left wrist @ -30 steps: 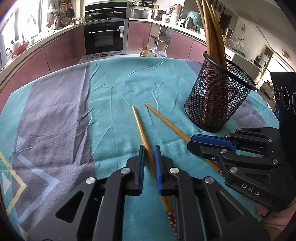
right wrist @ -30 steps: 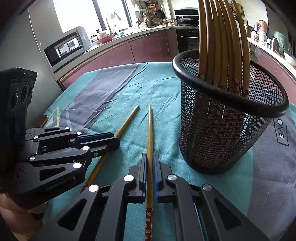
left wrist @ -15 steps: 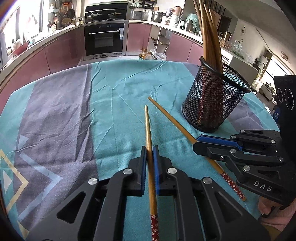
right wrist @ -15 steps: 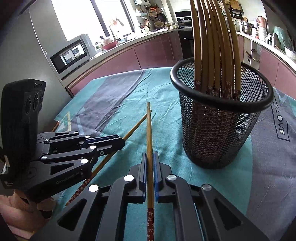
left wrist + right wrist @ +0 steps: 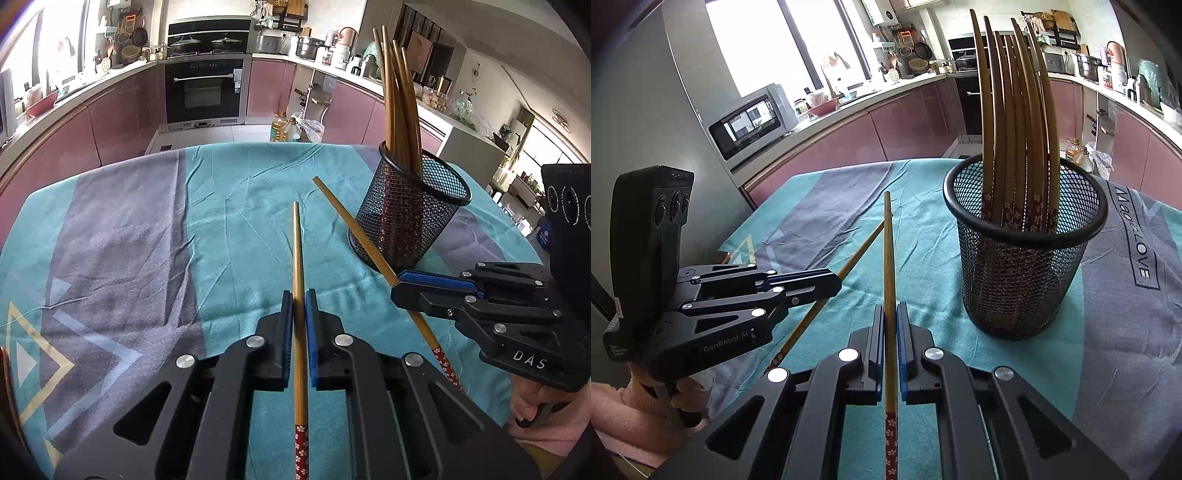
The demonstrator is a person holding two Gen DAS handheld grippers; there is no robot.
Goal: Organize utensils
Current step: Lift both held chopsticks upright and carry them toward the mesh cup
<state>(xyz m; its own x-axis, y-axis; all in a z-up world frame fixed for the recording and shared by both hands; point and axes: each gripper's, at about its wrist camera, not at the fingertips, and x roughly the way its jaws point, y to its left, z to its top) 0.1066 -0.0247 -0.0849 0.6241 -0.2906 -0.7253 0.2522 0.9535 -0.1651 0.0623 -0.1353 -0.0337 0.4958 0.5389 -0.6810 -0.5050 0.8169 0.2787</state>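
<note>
Wrist views show left gripper (image 5: 299, 295) and right gripper (image 5: 891, 310) jaws each clamped on a chopstick (image 5: 297, 251).

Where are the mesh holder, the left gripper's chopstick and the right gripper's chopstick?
mesh holder (image 5: 1015, 291), right wrist view, front of its mesh wall.
left chopstick (image 5: 297, 254), left wrist view, bare shaft ahead of the pads.
right chopstick (image 5: 888, 254), right wrist view, bare shaft ahead of the pads.

Black hand-held gripper (image 5: 299, 295), blue pads (image 5: 311, 321)
</note>
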